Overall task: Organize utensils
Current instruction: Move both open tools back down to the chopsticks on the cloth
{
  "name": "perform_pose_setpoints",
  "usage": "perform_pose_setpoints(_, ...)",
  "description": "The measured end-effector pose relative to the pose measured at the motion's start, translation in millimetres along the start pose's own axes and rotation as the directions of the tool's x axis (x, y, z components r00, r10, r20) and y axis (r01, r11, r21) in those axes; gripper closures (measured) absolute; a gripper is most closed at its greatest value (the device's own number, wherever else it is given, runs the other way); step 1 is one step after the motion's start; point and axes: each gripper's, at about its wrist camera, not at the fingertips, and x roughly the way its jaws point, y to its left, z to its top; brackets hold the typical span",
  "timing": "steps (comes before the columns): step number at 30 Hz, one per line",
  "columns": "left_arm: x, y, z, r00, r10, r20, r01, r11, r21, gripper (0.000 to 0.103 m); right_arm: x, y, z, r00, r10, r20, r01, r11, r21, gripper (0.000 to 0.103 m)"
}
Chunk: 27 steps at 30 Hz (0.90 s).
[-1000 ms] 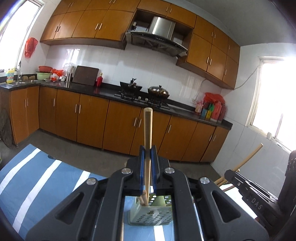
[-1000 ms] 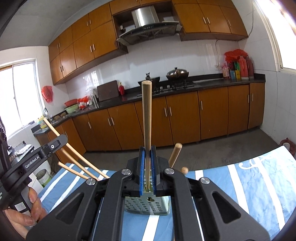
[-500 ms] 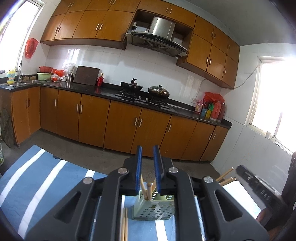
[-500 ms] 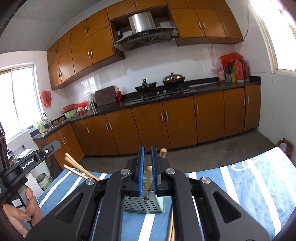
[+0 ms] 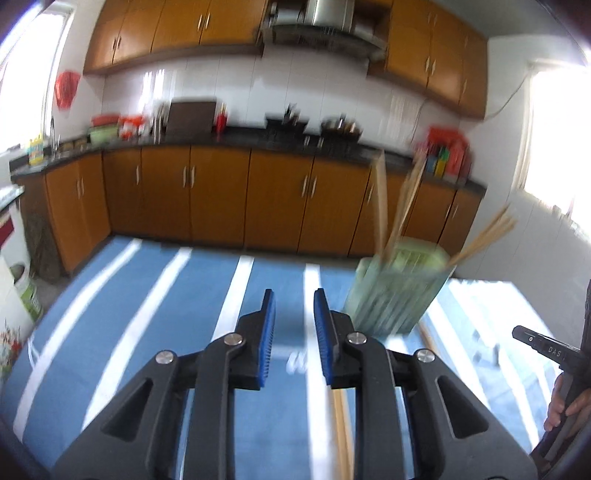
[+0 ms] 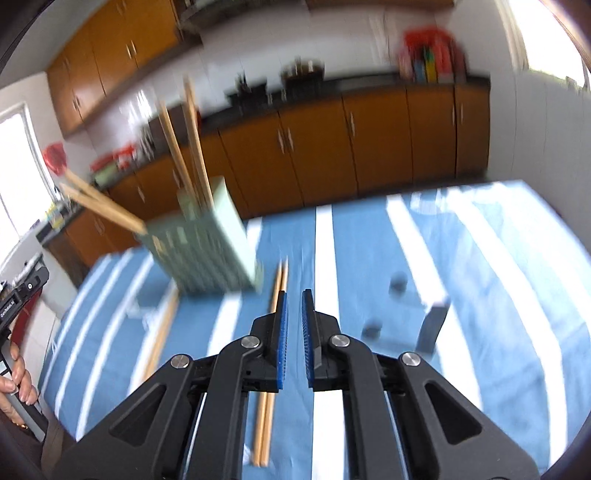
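Chopsticks (image 6: 269, 365) show only beside near-closed, empty right gripper (image 6: 293, 306); left gripper (image 5: 294, 310) opening, empty.

A home kitchen, plainly. Orange-brown wooden cabinets (image 5: 218, 206) along the far wall below, more of them hung above. Black countertop (image 5: 258, 142) crowded with pots on a stove (image 5: 314, 127), a cutting board (image 5: 190, 114), red bottles. Steel range hood (image 5: 325, 22) overhead, white tiled wall (image 5: 236, 85) behind, bright window (image 5: 557, 140) at the side.
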Motion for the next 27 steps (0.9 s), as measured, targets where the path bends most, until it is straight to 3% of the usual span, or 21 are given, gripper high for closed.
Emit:
perform_pose_setpoints(3, 19, 9, -22, 0.995, 0.001, -0.099, -0.003, 1.000, -0.021, 0.081, 32, -3, -23, 0.994, 0.025, -0.108, -0.021, 0.999, 0.035, 0.094)
perform_pose_setpoints(8, 34, 14, -39, 0.986, -0.003, -0.165, -0.001, 1.000, -0.021, 0.080, 59, 13, -42, 0.982, 0.036, -0.184, -0.035, 0.999, 0.008, 0.094)
perform_pose_setpoints(16, 43, 10, -49, 0.979, -0.008, -0.204, 0.005, 1.000, -0.016, 0.080, 74, 28, -51, 0.975, -0.009, -0.221, -0.003, 0.998, -0.055, 0.094)
perform_pose_setpoints(27, 53, 4, -60, 0.969, -0.021, -0.248, 0.018, 1.000, -0.012, 0.080, 79, 28, -51, 0.975, -0.071, -0.210, 0.048, 0.993, -0.112, 0.094)
